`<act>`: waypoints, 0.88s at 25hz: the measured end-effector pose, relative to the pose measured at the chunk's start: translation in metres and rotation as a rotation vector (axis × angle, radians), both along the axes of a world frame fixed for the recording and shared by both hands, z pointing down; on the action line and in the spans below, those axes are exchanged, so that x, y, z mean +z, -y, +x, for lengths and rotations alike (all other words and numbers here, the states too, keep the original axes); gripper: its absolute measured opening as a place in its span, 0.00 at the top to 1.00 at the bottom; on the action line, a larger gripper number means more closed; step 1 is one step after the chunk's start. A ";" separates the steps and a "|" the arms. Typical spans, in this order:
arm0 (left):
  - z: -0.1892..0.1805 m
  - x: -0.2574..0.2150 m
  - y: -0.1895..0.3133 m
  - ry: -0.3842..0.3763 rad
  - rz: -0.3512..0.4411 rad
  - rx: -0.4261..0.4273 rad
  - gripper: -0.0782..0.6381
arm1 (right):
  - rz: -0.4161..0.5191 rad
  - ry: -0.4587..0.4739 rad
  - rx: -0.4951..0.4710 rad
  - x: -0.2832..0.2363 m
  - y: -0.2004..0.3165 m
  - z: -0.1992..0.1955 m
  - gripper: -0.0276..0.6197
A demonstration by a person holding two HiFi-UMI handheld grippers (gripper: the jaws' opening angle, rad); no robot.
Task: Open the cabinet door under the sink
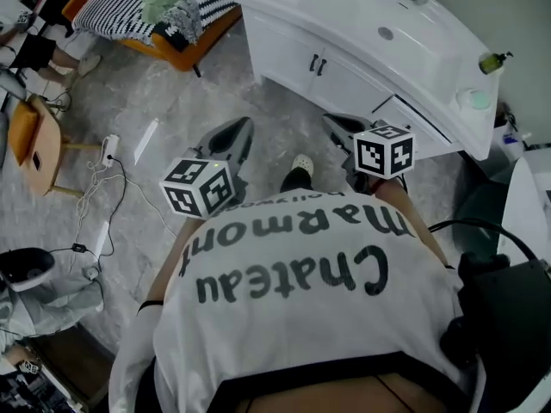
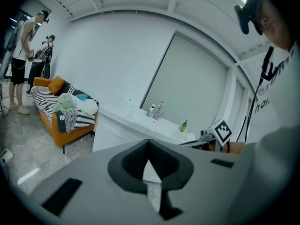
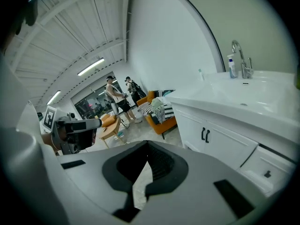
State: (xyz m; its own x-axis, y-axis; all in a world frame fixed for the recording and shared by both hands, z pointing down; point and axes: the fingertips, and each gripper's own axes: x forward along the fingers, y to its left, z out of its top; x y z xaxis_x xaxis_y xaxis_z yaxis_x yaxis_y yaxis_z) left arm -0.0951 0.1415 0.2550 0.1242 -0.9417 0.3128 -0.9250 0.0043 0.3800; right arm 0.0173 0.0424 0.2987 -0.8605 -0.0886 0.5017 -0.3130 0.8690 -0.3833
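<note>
While standing off from the sink [image 1: 362,15], held left claw [image 1: 234,136] and right claw [image 1: 340,127] shut, empty. Saw cabinet door [image 1: 346,84] right below sink, closed. Risked bumping handles [image 1: 317,64], not hooking one, unless opened first.

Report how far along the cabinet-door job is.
Done: nothing; both cabinet doors under the sink sit closed, black handles untouched. In hand: left gripper and right gripper, both shut and empty, are held short of the doors. Remaining: reach a handle, grip it, pull the door open.
</note>
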 end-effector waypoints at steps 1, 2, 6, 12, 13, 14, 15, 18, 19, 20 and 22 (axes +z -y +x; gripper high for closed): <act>-0.004 -0.001 0.008 0.002 0.001 -0.004 0.89 | 0.004 0.001 -0.003 -0.002 0.009 -0.005 0.95; -0.008 -0.002 0.016 0.004 0.001 -0.006 0.89 | 0.006 0.002 -0.004 -0.003 0.018 -0.008 0.95; -0.025 -0.003 0.052 0.013 0.000 -0.008 0.89 | 0.004 -0.001 0.003 -0.001 0.056 -0.021 0.95; -0.041 0.002 0.109 0.001 -0.022 0.017 0.89 | -0.020 -0.017 0.028 0.005 0.112 -0.037 0.95; -0.043 0.002 0.116 -0.004 -0.022 0.019 0.89 | -0.019 -0.019 0.030 0.005 0.120 -0.039 0.95; -0.046 0.003 0.124 -0.008 -0.022 0.021 0.89 | -0.017 -0.020 0.033 0.004 0.127 -0.042 0.95; -0.049 0.003 0.133 -0.011 -0.022 0.025 0.89 | -0.015 -0.020 0.036 0.002 0.134 -0.044 0.95; -0.057 0.003 0.160 -0.014 -0.025 0.043 0.89 | -0.010 -0.023 0.055 0.001 0.157 -0.046 0.95; -0.058 0.002 0.169 -0.014 -0.023 0.051 0.89 | -0.011 -0.026 0.065 0.001 0.165 -0.044 0.95; -0.058 0.002 0.178 -0.012 -0.019 0.059 0.89 | -0.015 -0.027 0.074 0.002 0.172 -0.042 0.95; -0.058 0.003 0.195 -0.006 -0.013 0.073 0.89 | -0.025 -0.024 0.088 0.004 0.186 -0.040 0.95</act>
